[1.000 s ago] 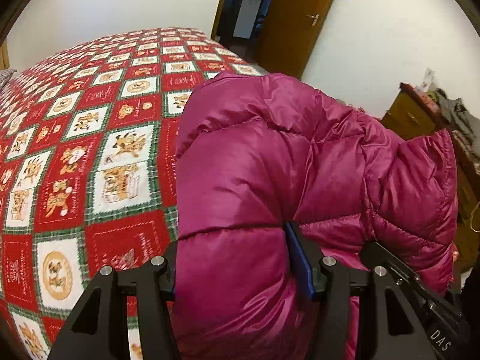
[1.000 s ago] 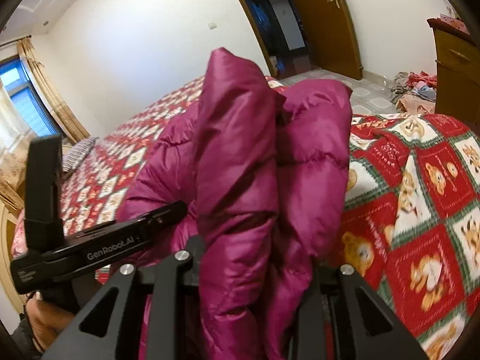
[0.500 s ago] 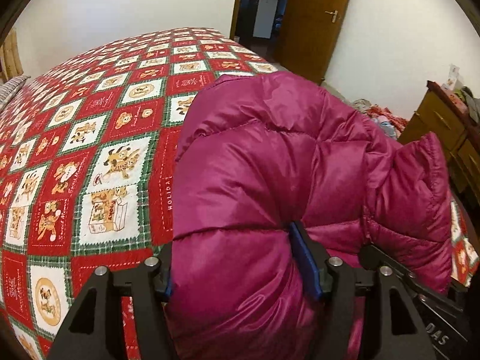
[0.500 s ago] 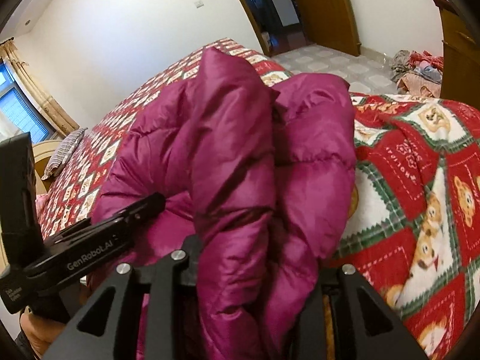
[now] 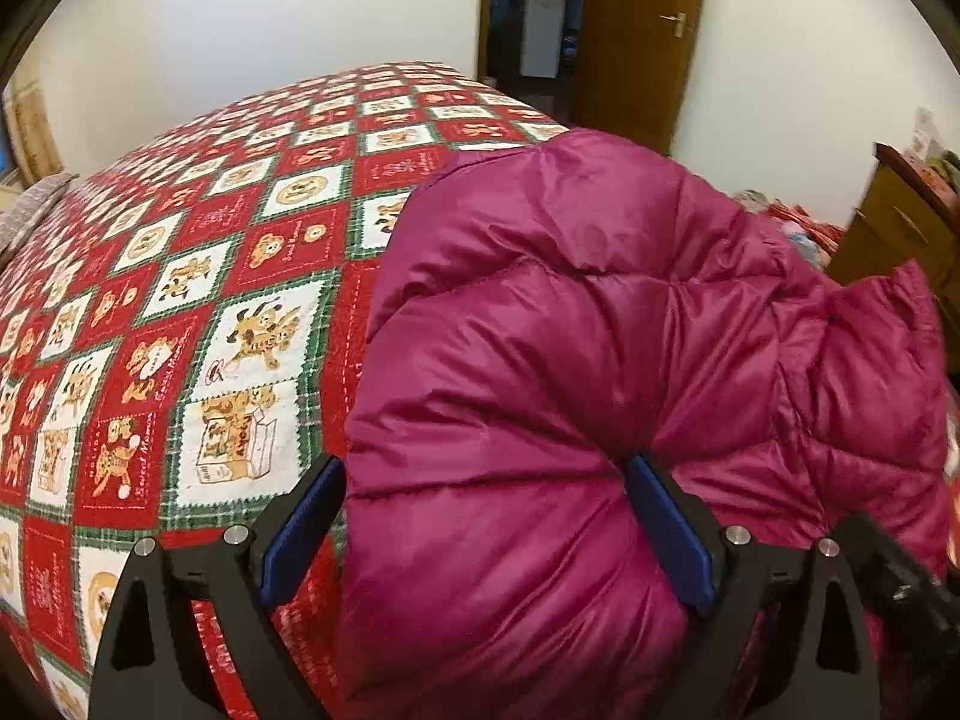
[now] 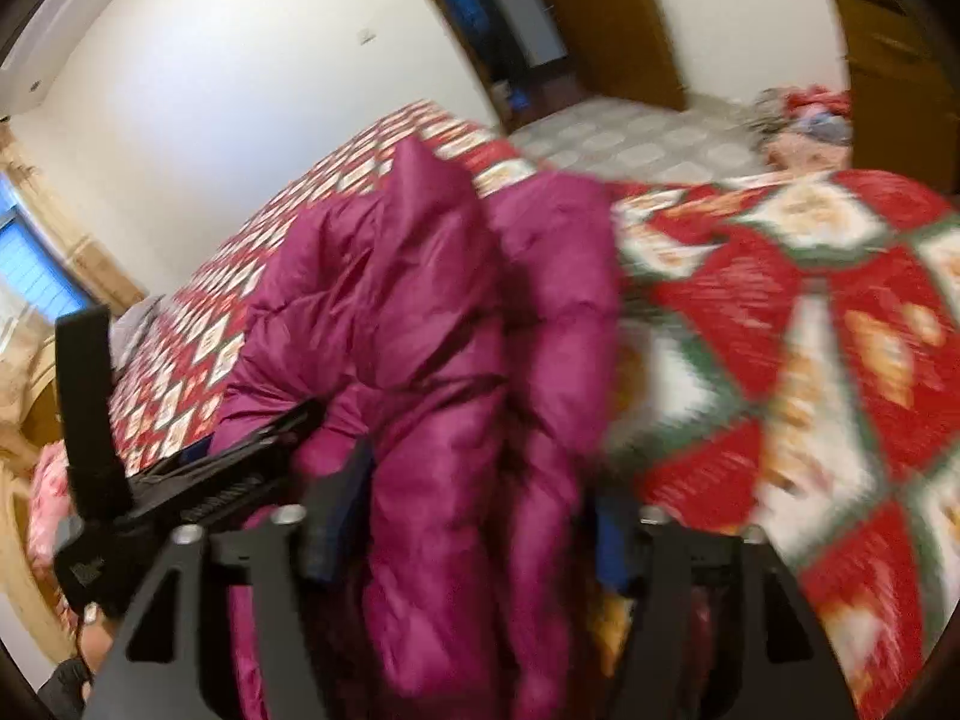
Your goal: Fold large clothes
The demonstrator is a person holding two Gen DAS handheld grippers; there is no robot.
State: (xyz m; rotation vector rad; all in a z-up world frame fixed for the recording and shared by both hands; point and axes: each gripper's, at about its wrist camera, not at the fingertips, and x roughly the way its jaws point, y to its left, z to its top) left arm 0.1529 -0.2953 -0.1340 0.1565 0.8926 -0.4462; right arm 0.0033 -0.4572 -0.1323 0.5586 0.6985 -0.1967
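A magenta quilted down jacket [image 5: 576, 348] lies bunched on a bed with a red, white and green cartoon quilt [image 5: 198, 312]. My left gripper [image 5: 486, 516] has its blue-padded jaws spread wide, with a thick fold of the jacket between them; a gap shows by the left pad [image 5: 300, 528]. My right gripper [image 6: 474, 534] also has its jaws apart around another puffy fold of the jacket [image 6: 432, 324]. The right view is blurred by motion. The left gripper body [image 6: 180, 480] shows at the left of the right wrist view.
The quilt [image 6: 810, 312] covers the bed on both sides of the jacket. A brown door [image 5: 636, 36] and dark doorway stand at the back. A wooden dresser [image 5: 900, 234] is at right, with a heap of clothes [image 6: 804, 114] on the tiled floor.
The jacket has come down onto the bed. Both grippers' jaws have widened around their folds. The right camera has swung, blurring its view.
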